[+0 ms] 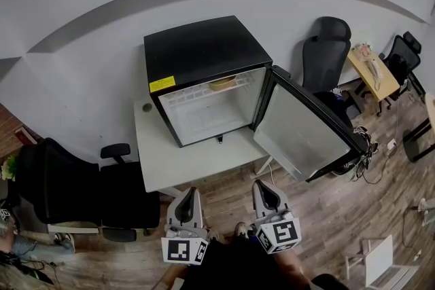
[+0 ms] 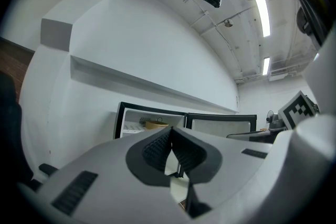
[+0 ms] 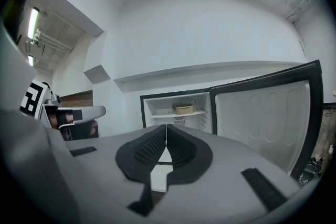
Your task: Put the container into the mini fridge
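Both claws are pale grey. The left gripper (image 2: pixel 171 131) and the right gripper (image 3: pixel 166 127) have black ribbed pads (image 3: pixel 149 149), and each carries a white cube (image 1: pixel 184 249) with black square markers.

Ahead of the 2 claws, the mini fridge (image 1: pixel 204 51) is glossy black outside and white inside, with 1 yellow label (image 1: pixel 162 84). The container (image 1: pixel 222 83) in it is tan. Ahead-right of the right gripper, the door (image 1: pixel 299 129) has a black frame and a pale grey-white lining.

The table (image 1: pixel 170 159) is white, and the wall (image 1: pixel 102 3) is white too. The floor (image 1: pixel 326 214) below the claws shows brown-grey wood grain. The chair (image 1: pixel 61 187) left of the left gripper is black.
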{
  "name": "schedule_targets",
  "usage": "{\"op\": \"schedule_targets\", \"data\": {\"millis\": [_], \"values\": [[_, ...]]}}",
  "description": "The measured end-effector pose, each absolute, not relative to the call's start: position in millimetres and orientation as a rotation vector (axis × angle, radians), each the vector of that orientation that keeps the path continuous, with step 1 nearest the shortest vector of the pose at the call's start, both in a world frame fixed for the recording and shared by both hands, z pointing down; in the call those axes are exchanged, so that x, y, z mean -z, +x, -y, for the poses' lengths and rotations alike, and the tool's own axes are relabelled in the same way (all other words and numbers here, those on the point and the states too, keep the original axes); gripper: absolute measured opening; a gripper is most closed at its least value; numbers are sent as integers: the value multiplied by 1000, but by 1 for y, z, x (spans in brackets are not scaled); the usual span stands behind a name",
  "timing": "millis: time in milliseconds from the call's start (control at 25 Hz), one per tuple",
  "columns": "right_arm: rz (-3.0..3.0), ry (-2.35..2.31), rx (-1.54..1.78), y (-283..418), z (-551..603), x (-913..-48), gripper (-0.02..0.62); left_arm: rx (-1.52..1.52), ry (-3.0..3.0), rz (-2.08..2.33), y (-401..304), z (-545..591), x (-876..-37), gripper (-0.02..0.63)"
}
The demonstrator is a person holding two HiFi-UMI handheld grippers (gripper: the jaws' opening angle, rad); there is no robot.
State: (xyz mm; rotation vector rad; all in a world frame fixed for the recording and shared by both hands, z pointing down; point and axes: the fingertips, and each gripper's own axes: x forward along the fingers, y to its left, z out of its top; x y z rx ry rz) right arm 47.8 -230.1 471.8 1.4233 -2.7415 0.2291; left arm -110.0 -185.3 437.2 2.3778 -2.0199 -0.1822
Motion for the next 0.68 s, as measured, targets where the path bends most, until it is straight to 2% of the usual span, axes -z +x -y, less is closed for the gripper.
{"op": "schedule_targets", "data": {"millis": [680], "values": [[2751,1427,-274,49,244,-473,17,199,2377,2011,-108,196,-434,9]]}}
